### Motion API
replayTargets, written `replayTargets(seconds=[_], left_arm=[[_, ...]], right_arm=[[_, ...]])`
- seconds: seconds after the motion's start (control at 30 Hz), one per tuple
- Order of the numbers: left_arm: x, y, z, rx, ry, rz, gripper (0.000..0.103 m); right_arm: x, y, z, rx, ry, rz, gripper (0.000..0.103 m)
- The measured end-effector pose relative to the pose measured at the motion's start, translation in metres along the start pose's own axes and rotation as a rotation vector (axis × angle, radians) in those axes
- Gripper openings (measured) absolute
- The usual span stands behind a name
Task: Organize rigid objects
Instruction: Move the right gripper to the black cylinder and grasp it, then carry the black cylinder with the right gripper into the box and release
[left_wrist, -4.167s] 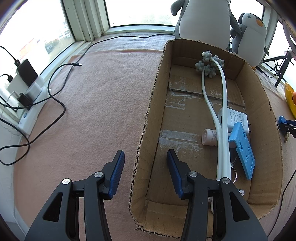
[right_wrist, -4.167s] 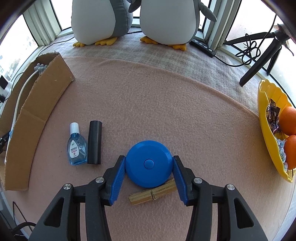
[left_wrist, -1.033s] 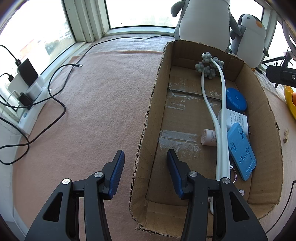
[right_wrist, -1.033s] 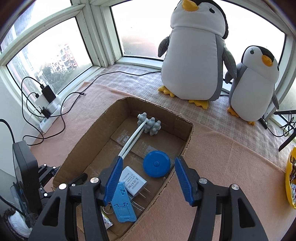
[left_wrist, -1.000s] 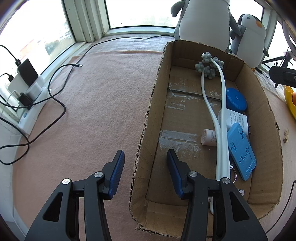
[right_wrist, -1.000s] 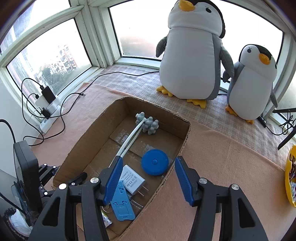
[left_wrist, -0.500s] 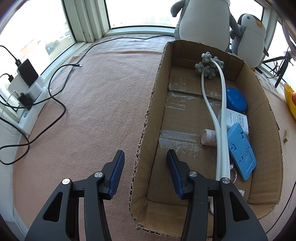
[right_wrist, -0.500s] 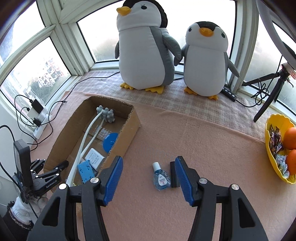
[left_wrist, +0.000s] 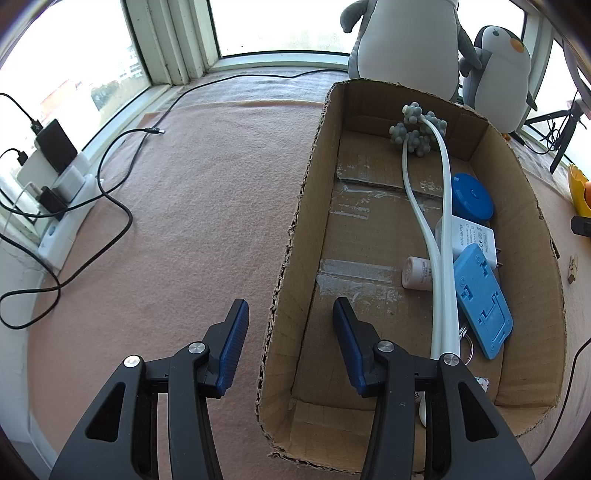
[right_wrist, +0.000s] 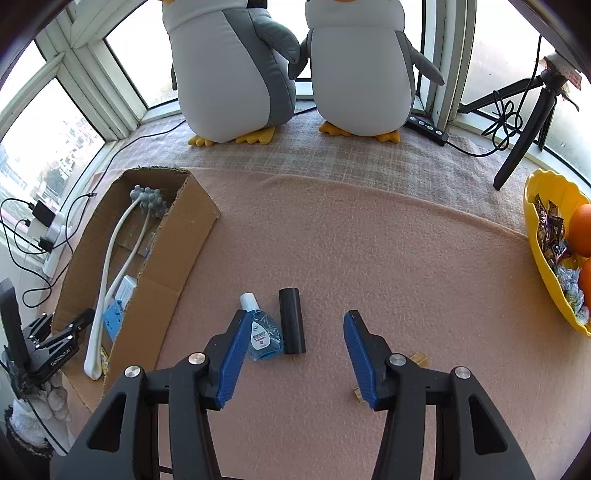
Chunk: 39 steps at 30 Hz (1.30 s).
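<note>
The left gripper (left_wrist: 289, 306) hangs over the near left corner of the cardboard box (left_wrist: 528, 206). Its claw is wide, one finger outside the left wall and one inside, and the pads do not press on the cardboard.

Inside the box, along its right wall, lie a blue disc (left_wrist: 472, 201), a white charger (left_wrist: 469, 238) and a blue stand (left_wrist: 482, 302), each touching the next. A long white tube (left_wrist: 443, 258) runs from the near end to the far end, where it ends in a grey knobby head (left_wrist: 417, 129). A small pink bottle (left_wrist: 415, 273) lies just left of the tube.

The right gripper (right_wrist: 295, 315) points down at the pink blanket (right_wrist: 369, 240), to the right of the box. Its jaws have just been closing, yet they stand apart and grip nothing. On the blanket a blue bottle (right_wrist: 264, 334) and a black cylinder (right_wrist: 291, 321) lie side by side, just beside each other. The bottle is partly hidden by the left finger, and the cylinder shows in the gap nearer to that finger. A wooden peg (right_wrist: 417, 358) lies behind the right finger.

At the far edge of the blanket two plush penguins (right_wrist: 229, 74) stand in front of the window. A yellow bowl (right_wrist: 535, 236) with oranges and sweets sits at the right edge.
</note>
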<state>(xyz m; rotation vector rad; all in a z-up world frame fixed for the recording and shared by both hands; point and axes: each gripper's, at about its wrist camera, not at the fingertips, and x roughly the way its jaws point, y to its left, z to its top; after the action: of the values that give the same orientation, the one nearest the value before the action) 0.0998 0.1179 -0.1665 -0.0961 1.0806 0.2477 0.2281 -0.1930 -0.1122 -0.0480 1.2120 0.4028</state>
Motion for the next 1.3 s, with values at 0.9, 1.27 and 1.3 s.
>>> replayTargets(seconds=[0.9,1.27,1.3], left_arm=[[0.000,0.000,-0.001,-0.003,0.000,-0.001,0.047],[0.000,-0.001,-0.001,-0.003,0.000,-0.001,0.047],[0.000,0.000,-0.001,-0.004,0.000,-0.001,0.047]], right_arm=[[0.054,-0.002,0.015,-0.068,0.118,-0.060,0.028],[0.054,0.000,-0.002,-0.094,0.121,-0.103,0.015],[0.054,0.000,-0.002,-0.093,0.117,-0.106,0.015]])
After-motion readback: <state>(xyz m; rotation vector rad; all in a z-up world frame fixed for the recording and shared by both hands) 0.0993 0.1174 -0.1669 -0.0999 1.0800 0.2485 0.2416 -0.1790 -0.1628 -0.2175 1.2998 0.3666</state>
